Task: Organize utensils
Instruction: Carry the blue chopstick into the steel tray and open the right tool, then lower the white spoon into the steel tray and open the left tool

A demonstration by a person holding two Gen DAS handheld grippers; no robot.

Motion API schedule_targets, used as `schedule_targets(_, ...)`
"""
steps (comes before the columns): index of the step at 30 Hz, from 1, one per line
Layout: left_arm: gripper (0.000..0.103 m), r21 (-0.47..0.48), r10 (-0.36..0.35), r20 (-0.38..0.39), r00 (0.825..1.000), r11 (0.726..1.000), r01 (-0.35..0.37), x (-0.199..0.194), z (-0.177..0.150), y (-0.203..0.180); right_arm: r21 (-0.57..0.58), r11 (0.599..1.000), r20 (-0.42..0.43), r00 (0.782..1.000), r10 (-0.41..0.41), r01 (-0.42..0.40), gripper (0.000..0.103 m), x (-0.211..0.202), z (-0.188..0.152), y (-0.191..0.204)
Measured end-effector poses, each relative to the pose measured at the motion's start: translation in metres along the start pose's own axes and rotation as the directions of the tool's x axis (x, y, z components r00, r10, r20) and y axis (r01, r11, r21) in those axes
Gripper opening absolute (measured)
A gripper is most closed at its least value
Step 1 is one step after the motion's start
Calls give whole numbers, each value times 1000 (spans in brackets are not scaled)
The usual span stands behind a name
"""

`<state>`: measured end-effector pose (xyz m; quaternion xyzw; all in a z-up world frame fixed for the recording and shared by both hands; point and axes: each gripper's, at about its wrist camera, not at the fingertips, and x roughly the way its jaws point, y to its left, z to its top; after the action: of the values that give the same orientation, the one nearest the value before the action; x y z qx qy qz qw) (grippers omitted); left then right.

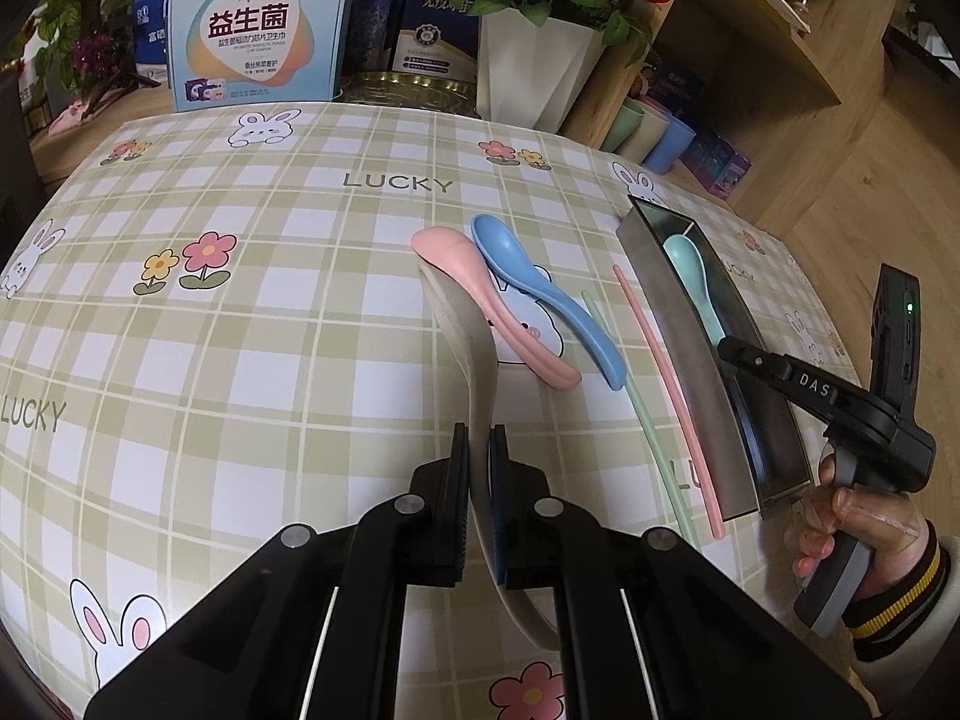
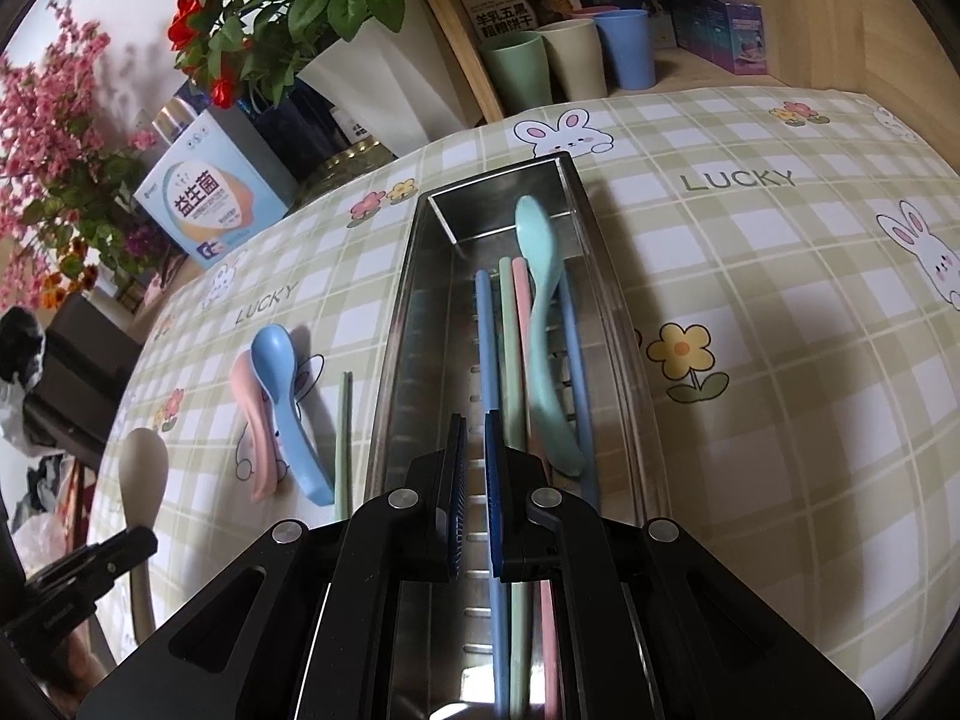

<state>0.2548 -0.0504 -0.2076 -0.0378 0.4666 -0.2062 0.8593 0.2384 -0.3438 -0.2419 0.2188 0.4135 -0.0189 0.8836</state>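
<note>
My left gripper (image 1: 477, 441) is shut on the handle of a beige spoon (image 1: 471, 348), whose bowl end lies behind a pink spoon (image 1: 474, 282) on the cloth. A blue spoon (image 1: 540, 294) rests beside the pink one. A green chopstick (image 1: 636, 396) and a pink chopstick (image 1: 666, 378) lie along the steel tray (image 1: 678, 324). In the tray (image 2: 396, 324) lie a teal spoon (image 2: 540, 312) and blue, green and pink chopsticks (image 2: 507, 324). My right gripper (image 2: 474, 441) hangs shut over the tray's near end, with nothing between its fingers.
The checked rabbit tablecloth (image 1: 240, 360) covers the table. At the back stand a white flower pot (image 1: 534, 60), a light blue box (image 1: 258, 30) and a wooden shelf with pastel cups (image 2: 570, 60). A hand and sleeve (image 1: 870, 540) hold the right gripper.
</note>
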Motion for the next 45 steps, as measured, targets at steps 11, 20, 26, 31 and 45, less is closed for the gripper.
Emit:
schedule_targets(11,6,4,1,7,1000,1000,-1,-3,-1,-5,-101,993,45,997,-58,63,8,-25,-7,16)
schedule_targets(20,6,24,2,-11,1000,1000,-2,1,-1,-17,-123,986,76,992,-104,113,46,-41,-7,10)
schedule_targets(26,6,56,-11,-14,1000,998,12,6,9,-34,-86,987,101,987,-124,133,59,-48,1,-9)
schedule_targets(31,6,103,-50,-13,999,993,51,12,26,-63,-62,989,100,986,-131,138,82,-49,6,-23)
schedule_targets(45,6,279,-103,-94,990,952,125,76,74,-171,31,982,113,976,-187,184,86,-57,15,-65)
